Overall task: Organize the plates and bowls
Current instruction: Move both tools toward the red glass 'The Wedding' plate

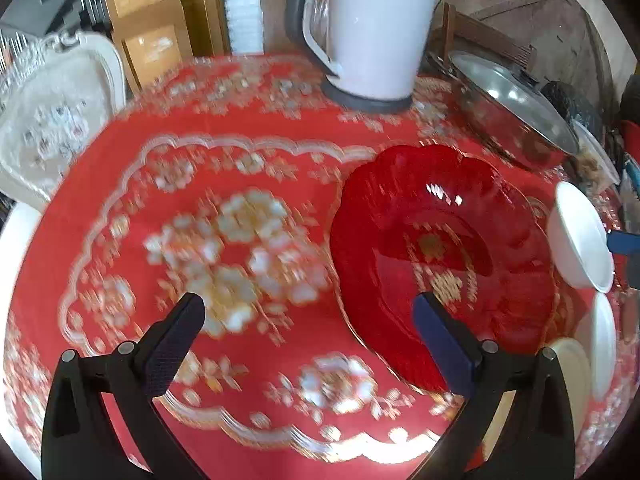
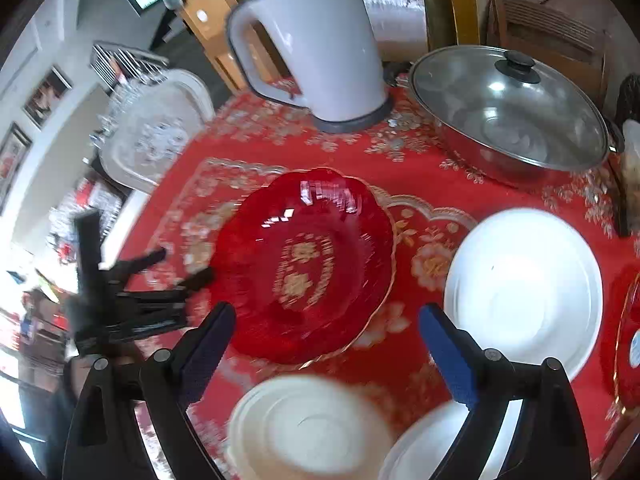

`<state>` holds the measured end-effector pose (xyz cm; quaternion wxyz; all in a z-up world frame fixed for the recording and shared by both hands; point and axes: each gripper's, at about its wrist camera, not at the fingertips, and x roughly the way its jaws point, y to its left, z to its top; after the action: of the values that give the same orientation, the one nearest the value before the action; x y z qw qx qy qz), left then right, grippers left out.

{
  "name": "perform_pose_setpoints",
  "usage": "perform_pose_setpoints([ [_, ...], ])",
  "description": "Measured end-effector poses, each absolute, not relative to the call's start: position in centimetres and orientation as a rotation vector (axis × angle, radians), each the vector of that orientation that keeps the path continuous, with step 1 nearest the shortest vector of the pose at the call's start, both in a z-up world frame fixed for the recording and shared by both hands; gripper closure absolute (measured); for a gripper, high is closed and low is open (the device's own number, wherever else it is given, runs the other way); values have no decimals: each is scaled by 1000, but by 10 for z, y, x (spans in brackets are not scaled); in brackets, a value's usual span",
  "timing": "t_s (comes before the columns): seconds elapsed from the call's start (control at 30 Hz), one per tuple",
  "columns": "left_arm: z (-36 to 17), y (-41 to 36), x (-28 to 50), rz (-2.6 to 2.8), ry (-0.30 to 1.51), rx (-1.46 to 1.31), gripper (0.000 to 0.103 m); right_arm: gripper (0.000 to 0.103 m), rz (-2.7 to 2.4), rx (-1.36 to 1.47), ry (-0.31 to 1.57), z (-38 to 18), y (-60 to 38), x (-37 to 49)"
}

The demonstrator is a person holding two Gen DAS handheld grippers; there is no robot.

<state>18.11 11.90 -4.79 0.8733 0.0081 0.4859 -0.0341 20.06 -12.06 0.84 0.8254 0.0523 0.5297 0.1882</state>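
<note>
A red scalloped glass plate (image 1: 440, 248) (image 2: 308, 264) lies flat on the red flowered tablecloth. My left gripper (image 1: 310, 312) is open above the cloth, its right finger over the plate's near rim, with nothing held. My right gripper (image 2: 326, 328) is open too, hovering over the plate's near edge. A deep white bowl (image 2: 524, 288) (image 1: 580, 236) sits to the right of the red plate. A cream plate (image 2: 308, 428) and a white plate (image 2: 424, 448) lie under the right gripper. The left gripper (image 2: 176, 276) shows blurred at the red plate's left side.
A white electric kettle (image 1: 372, 28) (image 2: 320, 48) stands at the back. A steel pan with a glass lid (image 2: 508, 112) (image 1: 516, 108) is at the back right. Another red plate (image 2: 628, 340) shows at the right edge. A pale chair (image 1: 52, 120) stands beyond the table's left edge.
</note>
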Motion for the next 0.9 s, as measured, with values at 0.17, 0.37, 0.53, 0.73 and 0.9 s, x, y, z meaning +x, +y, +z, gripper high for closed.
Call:
perform_pose_setpoints([
  [0.17,-50,114,192,-40,998,91,0,10,397,109,1168,-15,-118,222],
  [0.37,-60,103,201,-14,983,107,0,10,367,129,1164,-30,-120,231],
  [0.53,-53,102,197,-25,898,51,0,16,325,51,1043,-12,-118,223],
  [0.73,-26,101,179,-20,709,63,0,0,280,-88,649,48,-107,179],
  [0.9,-8,100,167,90,619,115,0,0,229,-68,652,53,-112,177],
])
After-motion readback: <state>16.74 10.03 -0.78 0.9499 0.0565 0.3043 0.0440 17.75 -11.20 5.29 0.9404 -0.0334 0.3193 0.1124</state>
